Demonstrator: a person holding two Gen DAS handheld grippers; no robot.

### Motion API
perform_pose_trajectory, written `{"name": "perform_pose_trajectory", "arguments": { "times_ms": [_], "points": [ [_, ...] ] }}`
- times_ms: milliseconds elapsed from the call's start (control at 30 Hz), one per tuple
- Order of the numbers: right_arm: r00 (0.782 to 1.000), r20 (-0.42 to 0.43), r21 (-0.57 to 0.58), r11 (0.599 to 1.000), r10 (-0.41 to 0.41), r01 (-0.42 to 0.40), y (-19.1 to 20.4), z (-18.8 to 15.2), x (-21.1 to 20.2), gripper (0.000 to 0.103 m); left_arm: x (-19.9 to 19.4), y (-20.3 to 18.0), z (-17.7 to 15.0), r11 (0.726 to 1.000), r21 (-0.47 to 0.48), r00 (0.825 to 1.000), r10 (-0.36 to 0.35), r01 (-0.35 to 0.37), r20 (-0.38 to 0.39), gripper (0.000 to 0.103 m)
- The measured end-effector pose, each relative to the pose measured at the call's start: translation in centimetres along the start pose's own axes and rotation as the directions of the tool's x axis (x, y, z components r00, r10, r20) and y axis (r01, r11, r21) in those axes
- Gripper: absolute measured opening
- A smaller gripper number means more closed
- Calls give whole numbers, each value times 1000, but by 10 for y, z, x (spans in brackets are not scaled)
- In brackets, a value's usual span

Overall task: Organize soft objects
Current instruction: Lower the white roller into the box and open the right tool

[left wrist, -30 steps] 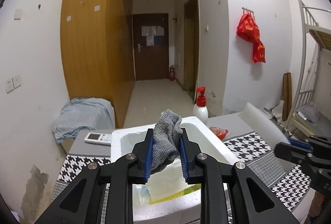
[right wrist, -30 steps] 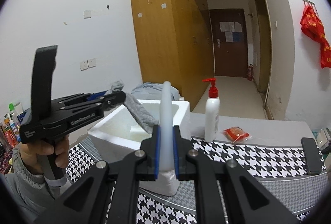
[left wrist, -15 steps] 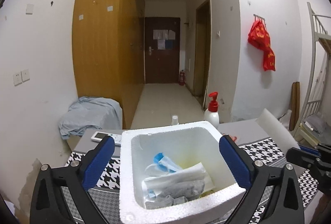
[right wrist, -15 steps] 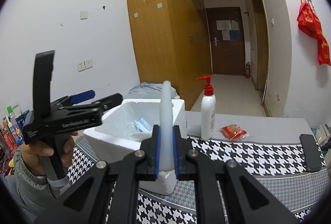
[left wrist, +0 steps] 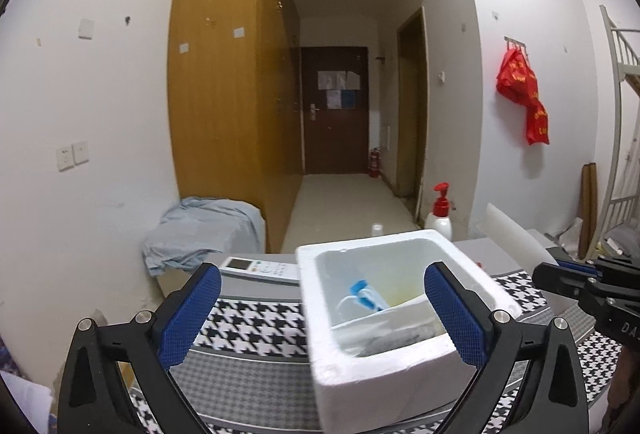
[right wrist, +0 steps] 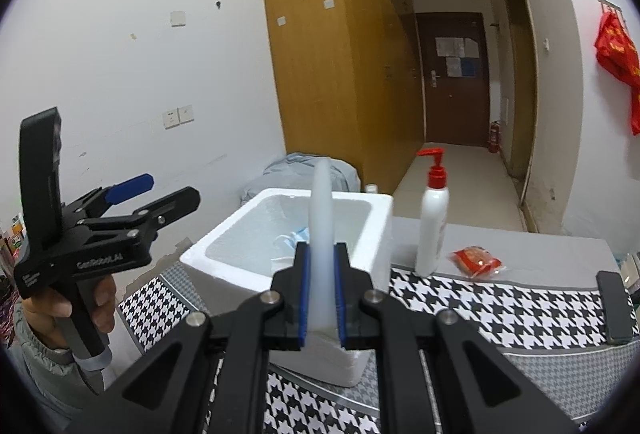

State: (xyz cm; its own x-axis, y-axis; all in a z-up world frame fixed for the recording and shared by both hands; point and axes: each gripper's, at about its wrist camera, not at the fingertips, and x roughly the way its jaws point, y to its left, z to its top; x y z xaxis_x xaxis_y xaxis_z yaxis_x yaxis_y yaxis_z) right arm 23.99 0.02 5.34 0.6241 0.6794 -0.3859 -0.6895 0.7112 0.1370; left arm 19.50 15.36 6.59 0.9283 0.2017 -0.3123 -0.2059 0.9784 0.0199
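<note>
Left tongs [left wrist: 320, 310] spread wide apart, nothing between the blue pads [left wrist: 188, 318], which sit either side of the near left part of the foam box [left wrist: 400, 370]. In the right wrist view the same tongs [right wrist: 168, 193] hang left of the box, apart from it, held by a hand [right wrist: 68, 310] in a grey sleeve.

Right tongs [right wrist: 321, 290] clamped together on a thin white foam lid [right wrist: 321, 213], held upright and edge-on in front of the box. In the left wrist view that lid [left wrist: 516, 238] shows as a slanted white slab to the right of the box, with the right tongs [left wrist: 560, 274] just below it.

Soft things: grey sock [left wrist: 392, 342], crumpled, blurry, lying low inside the box near its front wall. Beside it in the box a blue face mask [left wrist: 366, 292] with white loops, plus white flat stuff, can't tell what. Yellowish stain on the inner back wall.

Box is white, thick-walled, open on top, standing on a black-and-white houndstooth cloth [right wrist: 500, 306] over the table.

Around: white pump bottle [right wrist: 432, 230] with red top just right of the box, red snack packet [right wrist: 476, 262] near it, white remote [left wrist: 260, 268] behind the box on the left, dark phone [right wrist: 614, 306] at the far right. Blue-grey cloth heap [left wrist: 200, 234] by the wooden wardrobe [left wrist: 232, 105].
</note>
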Motion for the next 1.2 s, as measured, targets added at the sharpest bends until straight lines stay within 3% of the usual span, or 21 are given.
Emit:
{"name": "perform_pose_trajectory", "arguments": {
  "times_ms": [200, 467, 733, 1200],
  "points": [
    [1000, -11, -17, 1000, 26, -27, 13, 4, 14, 14, -8, 15, -5, 997, 7, 997, 73, -73, 9, 102],
    [998, -29, -42, 997, 59, -60, 27, 10, 30, 14, -16, 33, -12, 995, -11, 995, 104, -104, 10, 102],
    [996, -44, -67, 994, 79, -82, 41, 17, 45, 14, -22, 49, -18, 993, -21, 993, 117, -117, 4, 102],
    [996, -84, -61, 997, 35, -40, 39, 21, 71, 14, -21, 56, -22, 994, -39, 995, 100, -101, -3, 102]
  ]
}}
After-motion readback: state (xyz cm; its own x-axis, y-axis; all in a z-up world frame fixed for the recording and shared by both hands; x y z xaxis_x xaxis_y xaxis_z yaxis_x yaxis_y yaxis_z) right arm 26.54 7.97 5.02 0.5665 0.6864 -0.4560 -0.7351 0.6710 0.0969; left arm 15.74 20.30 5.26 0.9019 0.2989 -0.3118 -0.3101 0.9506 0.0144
